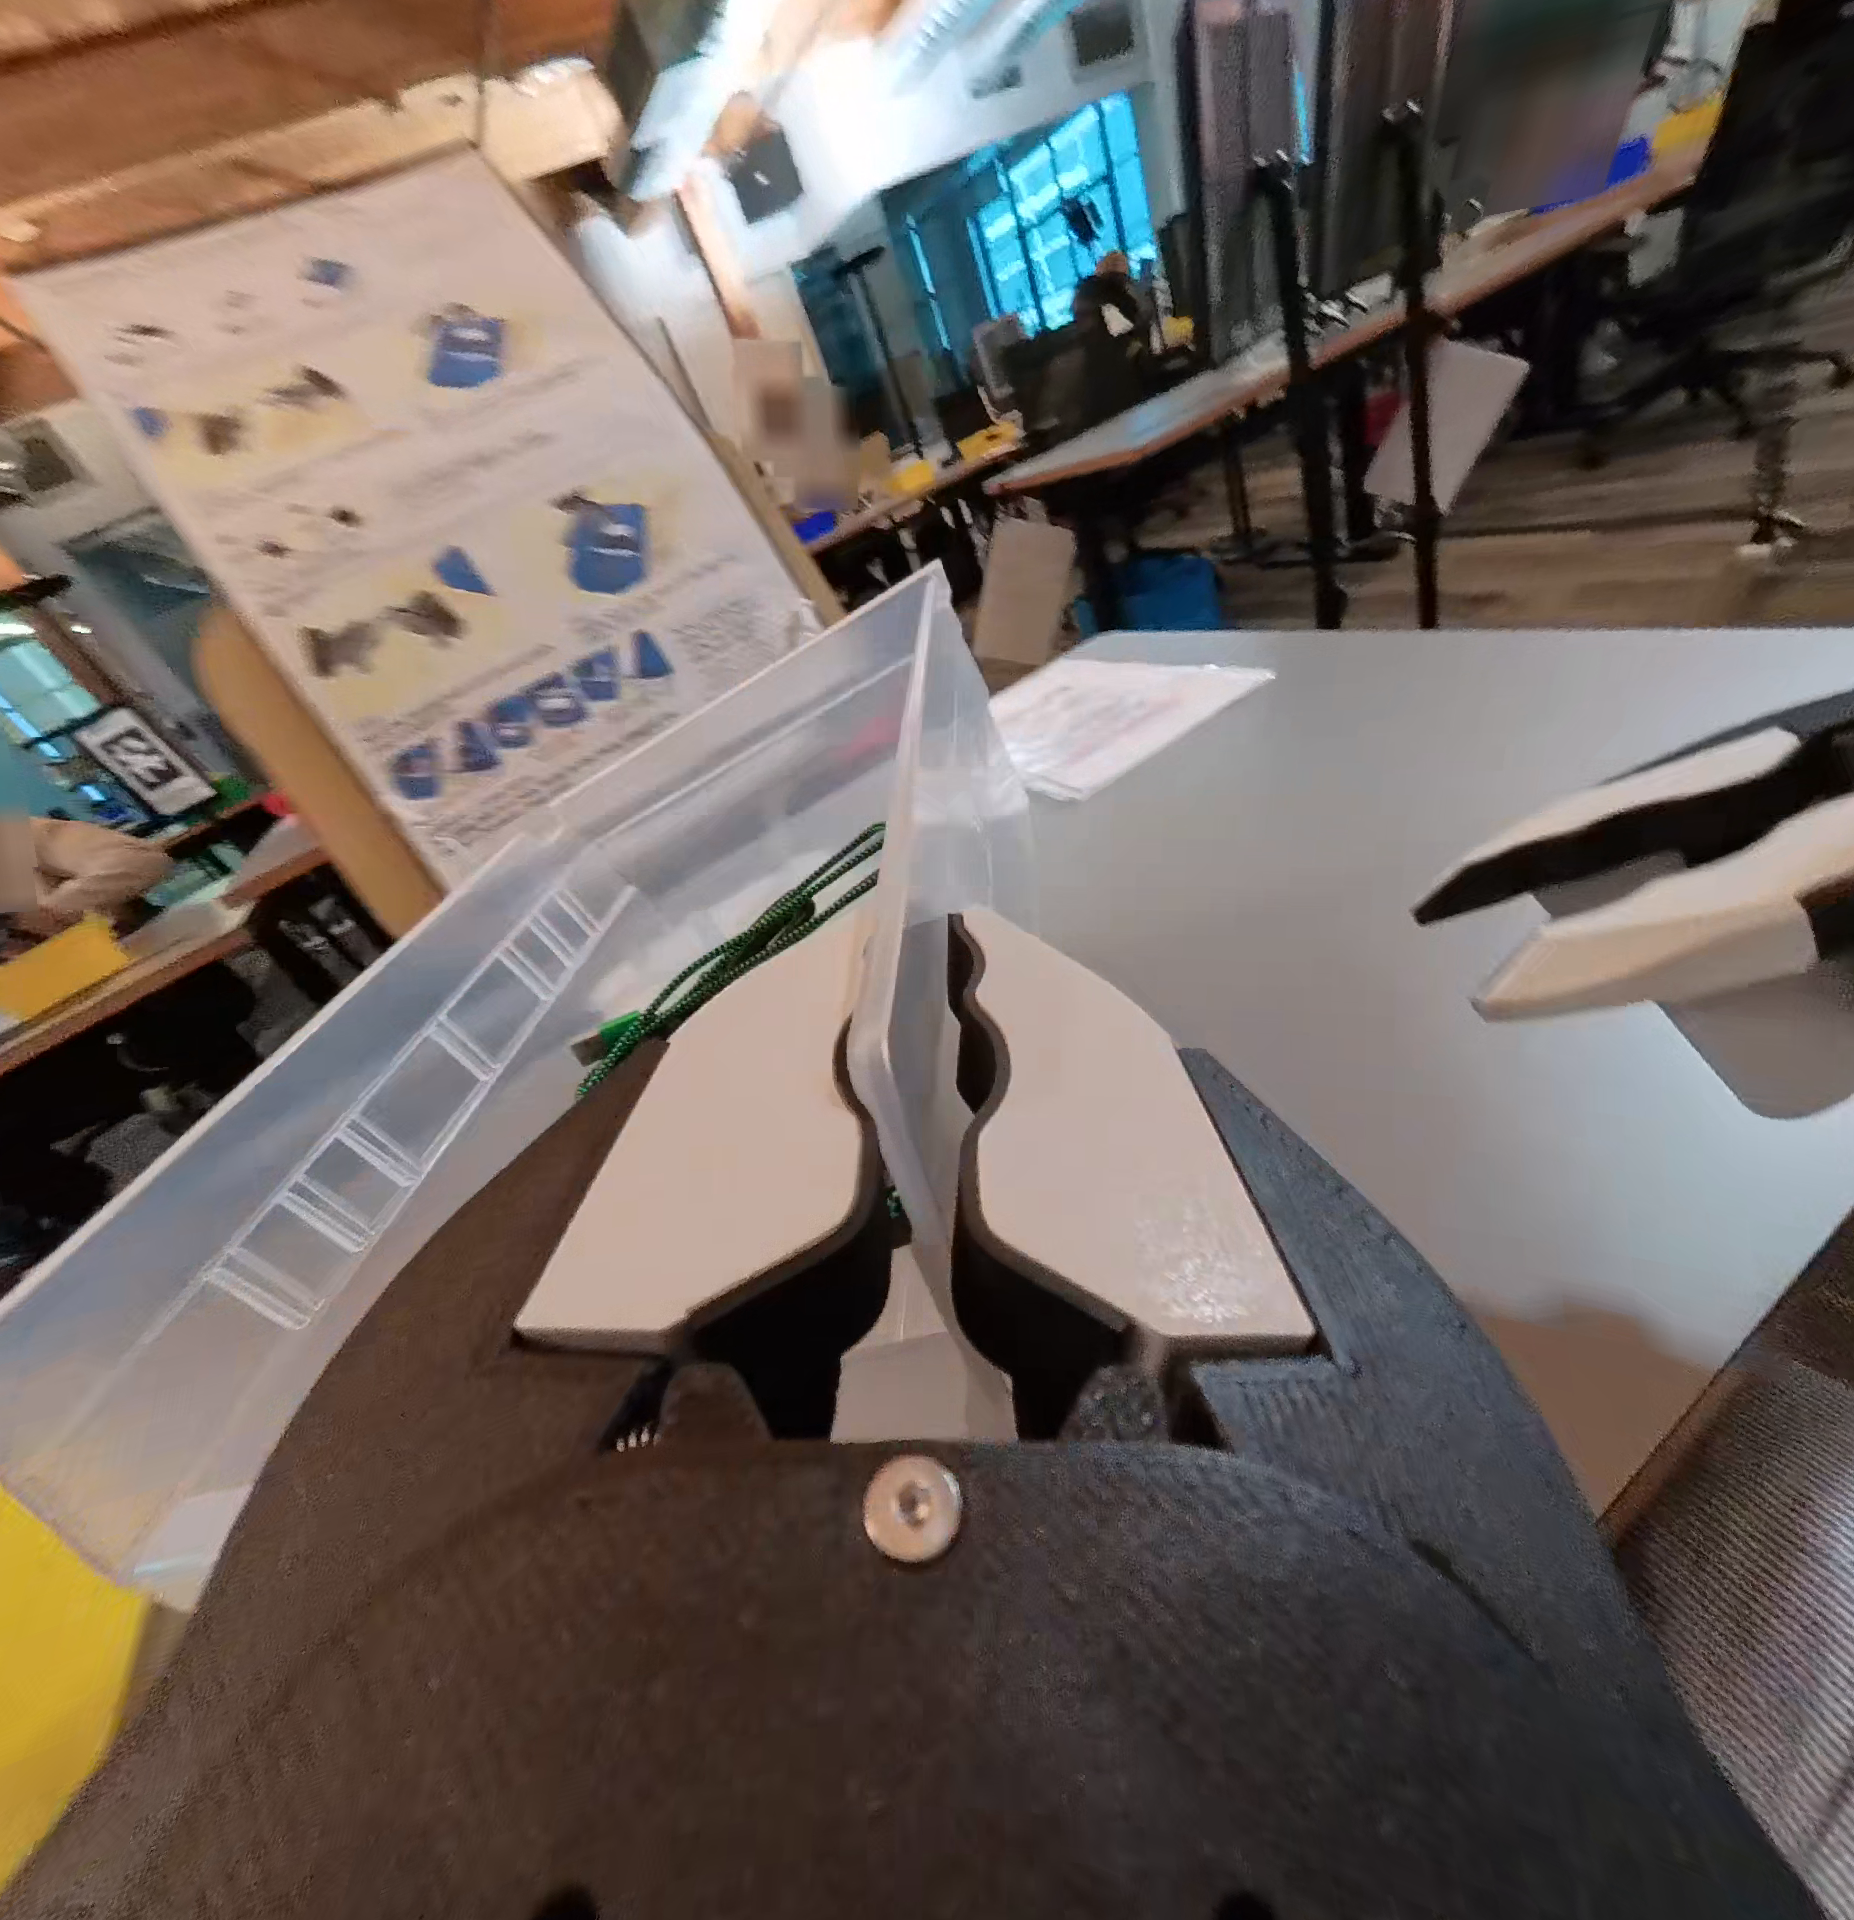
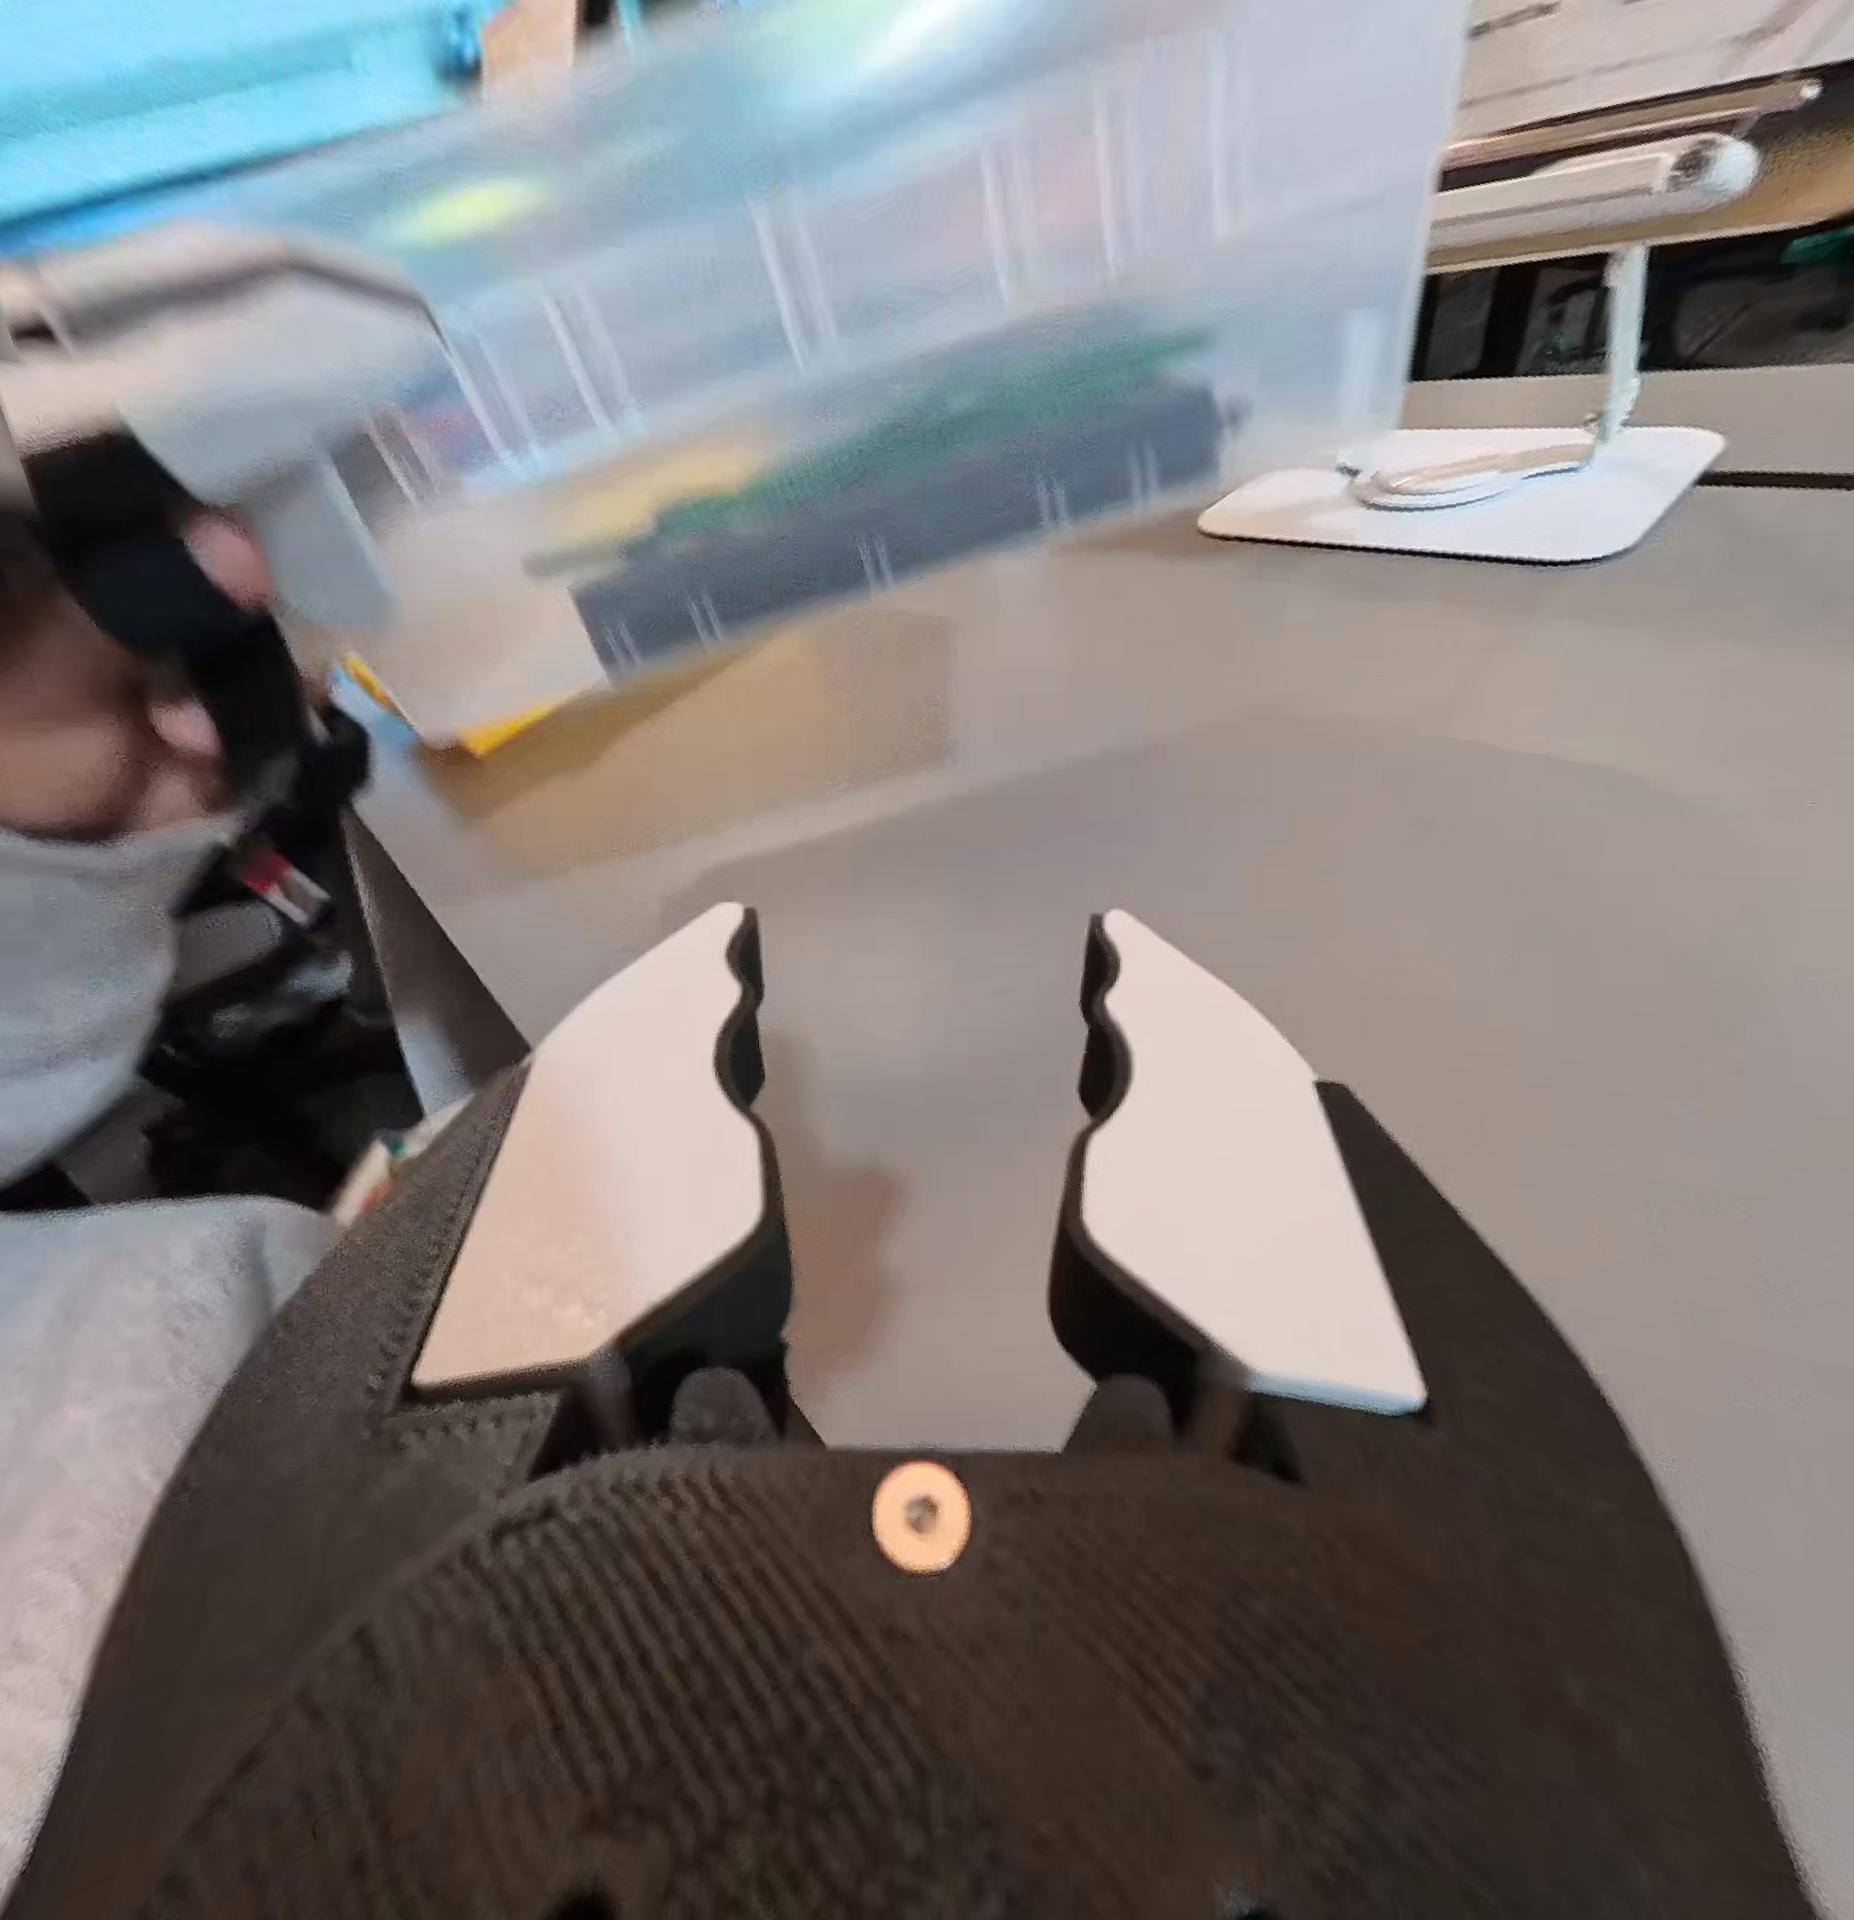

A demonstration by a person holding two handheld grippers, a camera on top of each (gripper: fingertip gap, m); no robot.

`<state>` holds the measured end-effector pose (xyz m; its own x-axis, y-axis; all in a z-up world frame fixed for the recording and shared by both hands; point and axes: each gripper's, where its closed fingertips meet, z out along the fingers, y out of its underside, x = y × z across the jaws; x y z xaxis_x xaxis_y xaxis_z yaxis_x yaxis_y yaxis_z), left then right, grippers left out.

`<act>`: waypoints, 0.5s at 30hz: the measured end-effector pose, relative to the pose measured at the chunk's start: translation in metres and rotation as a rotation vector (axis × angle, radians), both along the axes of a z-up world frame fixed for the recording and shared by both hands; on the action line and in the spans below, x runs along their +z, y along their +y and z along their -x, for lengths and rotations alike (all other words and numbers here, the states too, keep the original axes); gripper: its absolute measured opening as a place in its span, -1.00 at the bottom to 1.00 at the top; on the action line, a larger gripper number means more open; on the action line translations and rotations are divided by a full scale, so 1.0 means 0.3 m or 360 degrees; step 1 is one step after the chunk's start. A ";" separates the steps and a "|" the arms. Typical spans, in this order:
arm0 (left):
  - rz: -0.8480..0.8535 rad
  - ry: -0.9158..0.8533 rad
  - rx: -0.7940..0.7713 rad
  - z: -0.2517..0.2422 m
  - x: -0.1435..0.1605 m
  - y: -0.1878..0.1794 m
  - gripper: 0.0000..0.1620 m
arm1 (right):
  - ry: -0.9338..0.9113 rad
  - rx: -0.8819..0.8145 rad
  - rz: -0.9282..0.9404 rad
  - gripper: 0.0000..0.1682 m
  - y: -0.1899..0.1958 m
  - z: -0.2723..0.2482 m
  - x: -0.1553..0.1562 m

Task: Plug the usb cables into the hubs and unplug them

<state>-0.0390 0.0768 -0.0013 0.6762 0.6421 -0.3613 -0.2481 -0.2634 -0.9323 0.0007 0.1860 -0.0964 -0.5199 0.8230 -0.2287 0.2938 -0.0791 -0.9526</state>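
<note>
My left gripper (image 1: 907, 940) is shut on the near wall of a clear plastic bin (image 1: 466, 966) and holds it tilted above the grey table (image 1: 1422, 1039). A green braided usb cable (image 1: 757, 966) with a green plug lies inside the bin. In the right wrist view the same bin (image 2: 798, 312) is blurred and lifted off the table, with green cables and a dark block (image 2: 902, 520) inside; I cannot make out the hubs. My right gripper (image 2: 923, 935) is open and empty over the table; it also shows at the right of the left wrist view (image 1: 1463, 956).
A white flat stand base (image 2: 1474, 488) with a thin post sits at the table's far right. A plastic-sleeved paper (image 1: 1120, 717) lies at the far edge. A yellow item (image 2: 497, 732) lies under the bin. The person's hand and grey sleeve (image 2: 61, 987) are at left.
</note>
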 end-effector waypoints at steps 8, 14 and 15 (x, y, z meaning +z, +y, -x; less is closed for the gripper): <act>0.0134 -0.0117 -0.0138 -0.019 -0.209 0.347 -0.88 | -0.0078 -0.0264 0.0499 -0.29 0.173 0.007 0.041; 0.0166 -0.0109 -0.0192 -0.008 -0.303 0.504 -0.90 | -0.0007 -0.0360 0.0680 -0.36 0.243 -0.003 0.091; 0.0141 -0.0157 -0.0205 -0.008 -0.320 0.528 -0.88 | 0.0004 -0.0380 0.0666 -0.34 0.250 -0.001 0.090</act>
<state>-0.0367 0.2351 -0.0974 0.7859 0.5163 -0.3402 -0.1934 -0.3173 -0.9284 0.0011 0.2609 -0.0693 -0.3285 0.7571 -0.5647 0.2183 -0.5208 -0.8253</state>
